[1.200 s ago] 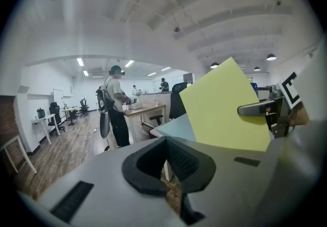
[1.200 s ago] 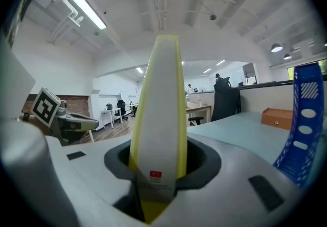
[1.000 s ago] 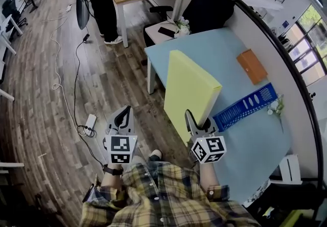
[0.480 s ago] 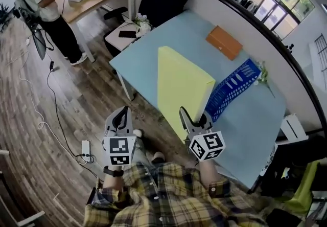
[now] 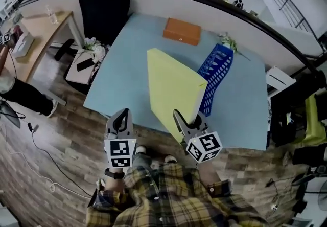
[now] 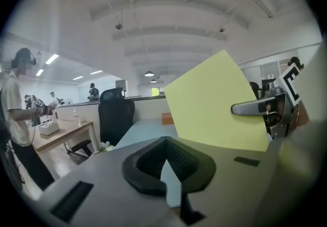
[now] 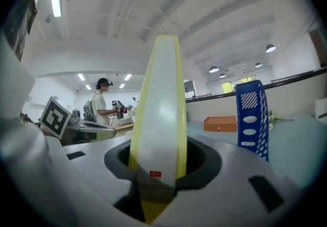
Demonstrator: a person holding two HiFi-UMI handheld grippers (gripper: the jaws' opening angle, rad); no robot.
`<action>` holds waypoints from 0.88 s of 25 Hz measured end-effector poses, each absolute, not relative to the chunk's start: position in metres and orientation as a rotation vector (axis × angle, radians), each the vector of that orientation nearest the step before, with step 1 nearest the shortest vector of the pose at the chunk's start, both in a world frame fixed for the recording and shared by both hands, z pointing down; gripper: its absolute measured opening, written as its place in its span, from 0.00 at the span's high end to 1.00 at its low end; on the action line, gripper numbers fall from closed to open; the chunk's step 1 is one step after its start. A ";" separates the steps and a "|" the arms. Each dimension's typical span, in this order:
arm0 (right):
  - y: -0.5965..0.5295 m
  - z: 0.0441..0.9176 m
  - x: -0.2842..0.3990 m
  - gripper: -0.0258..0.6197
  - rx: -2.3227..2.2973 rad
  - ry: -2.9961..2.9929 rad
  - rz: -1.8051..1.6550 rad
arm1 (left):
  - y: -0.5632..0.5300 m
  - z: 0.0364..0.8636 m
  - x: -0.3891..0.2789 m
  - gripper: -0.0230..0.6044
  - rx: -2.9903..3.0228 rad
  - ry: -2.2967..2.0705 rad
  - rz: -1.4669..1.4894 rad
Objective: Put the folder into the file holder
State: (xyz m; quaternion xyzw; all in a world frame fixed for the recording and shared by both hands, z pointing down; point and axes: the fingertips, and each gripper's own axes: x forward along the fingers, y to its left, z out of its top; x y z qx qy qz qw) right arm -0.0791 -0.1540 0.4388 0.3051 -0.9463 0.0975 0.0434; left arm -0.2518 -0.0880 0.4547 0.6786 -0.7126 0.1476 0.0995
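Note:
A large yellow folder [image 5: 173, 90] stands on edge over the near side of the light blue table [image 5: 122, 67]. My right gripper [image 5: 186, 121] is shut on its lower corner. In the right gripper view the folder [image 7: 161, 113] rises edge-on from between the jaws. The blue file holder [image 5: 212, 75] lies on its side on the table, just right of and behind the folder, and shows as a perforated blue wall [image 7: 251, 118]. My left gripper [image 5: 121, 118] hangs left of the folder, off the table, shut and holding nothing. It sees the folder's face [image 6: 214, 103].
An orange box [image 5: 182, 31] lies at the table's far side, and a flower sprig [image 5: 228, 43] beside the holder's far end. A black chair [image 5: 102, 8] and a small white stand [image 5: 84, 65] with a phone sit left of the table. A person [image 5: 20, 95] stands far left.
The head view has swung round, so the table now lies straight ahead instead of to the right. The folder stays in my right gripper, and both grippers keep their places in view.

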 end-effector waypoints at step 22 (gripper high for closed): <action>-0.111 0.434 -0.027 0.72 1.588 -2.608 0.311 | -0.132 0.472 -0.196 0.98 2.483 -1.538 0.510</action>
